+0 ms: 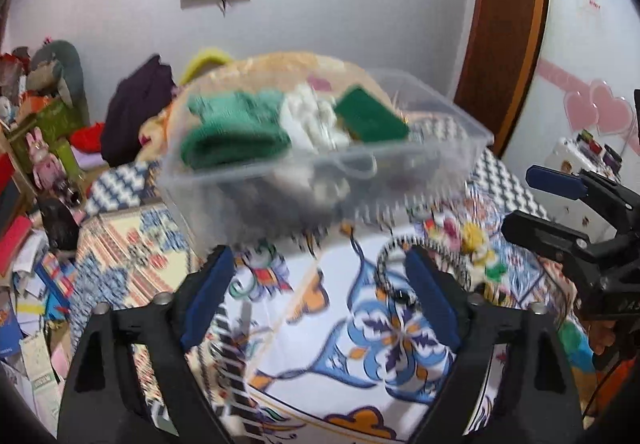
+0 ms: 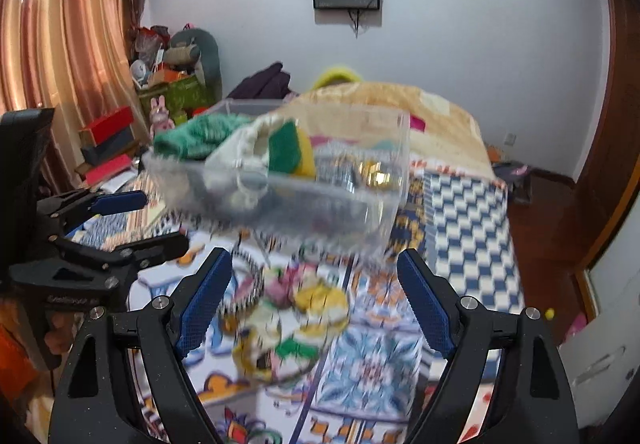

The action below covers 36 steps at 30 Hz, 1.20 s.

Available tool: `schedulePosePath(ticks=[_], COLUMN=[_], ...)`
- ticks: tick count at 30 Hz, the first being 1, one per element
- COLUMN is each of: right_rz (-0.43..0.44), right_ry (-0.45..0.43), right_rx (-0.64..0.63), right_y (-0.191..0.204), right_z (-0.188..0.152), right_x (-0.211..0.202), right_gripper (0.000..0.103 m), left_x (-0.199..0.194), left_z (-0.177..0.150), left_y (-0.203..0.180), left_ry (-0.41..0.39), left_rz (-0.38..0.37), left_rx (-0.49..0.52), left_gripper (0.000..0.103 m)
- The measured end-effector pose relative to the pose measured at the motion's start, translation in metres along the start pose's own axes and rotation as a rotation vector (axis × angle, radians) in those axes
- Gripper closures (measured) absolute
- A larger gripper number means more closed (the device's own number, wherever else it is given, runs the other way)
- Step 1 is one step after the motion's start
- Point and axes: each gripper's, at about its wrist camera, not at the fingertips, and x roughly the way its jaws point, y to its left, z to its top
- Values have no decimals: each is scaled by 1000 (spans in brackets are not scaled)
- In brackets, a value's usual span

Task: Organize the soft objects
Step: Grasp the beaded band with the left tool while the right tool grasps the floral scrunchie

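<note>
A clear plastic box [image 1: 452, 160] stands on the patterned bed, blurred. It holds a green knitted cloth [image 1: 232, 136], a white cloth [image 1: 310, 120] and a green-and-yellow sponge [image 1: 370, 116]. The box [image 2: 384, 188] also shows in the right wrist view with the cloth [image 2: 196, 138] and sponge [image 2: 290, 152]. My left gripper [image 1: 320, 296] is open and empty, just short of the box. My right gripper [image 2: 316, 296] is open and empty above small soft items [image 2: 304, 308] and a black-and-white headband [image 1: 416, 244] on the bedspread.
The patterned bedspread [image 1: 328, 364] covers the bed. A beige blanket [image 2: 432, 112] and dark clothes [image 1: 136, 112] lie behind the box. Clutter, boxes and plush toys [image 1: 44, 148] fill the left side. A wooden door [image 1: 508, 24] is at the right.
</note>
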Motion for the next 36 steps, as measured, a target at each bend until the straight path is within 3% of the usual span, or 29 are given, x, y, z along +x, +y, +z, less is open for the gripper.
schedulePosePath(ticks=[9, 16, 21, 23, 29, 36], right_rz=[46, 80, 52, 39, -5, 4], right_ry=[92, 116, 108, 103, 86, 50], right_rx=[17, 46, 21, 15, 25, 28], right_y=[0, -2, 3, 4, -2, -2], right_z=[-31, -36, -37, -37, -36, -33], right_x=[14, 26, 27, 27, 26, 15], right_gripper=[20, 22, 38, 50, 80, 86], left_x=[24, 42, 46, 46, 36, 6], left_z=[-6, 0, 2, 2, 0, 5], left_y=[-17, -21, -20, -20, -15, -4], left_ry=[87, 122, 123, 120, 92, 25], left_rz=[-69, -85, -92, -89, -72, -62], left_rx=[12, 8, 0, -3, -10, -19], left_gripper=[46, 74, 92, 97, 97, 97])
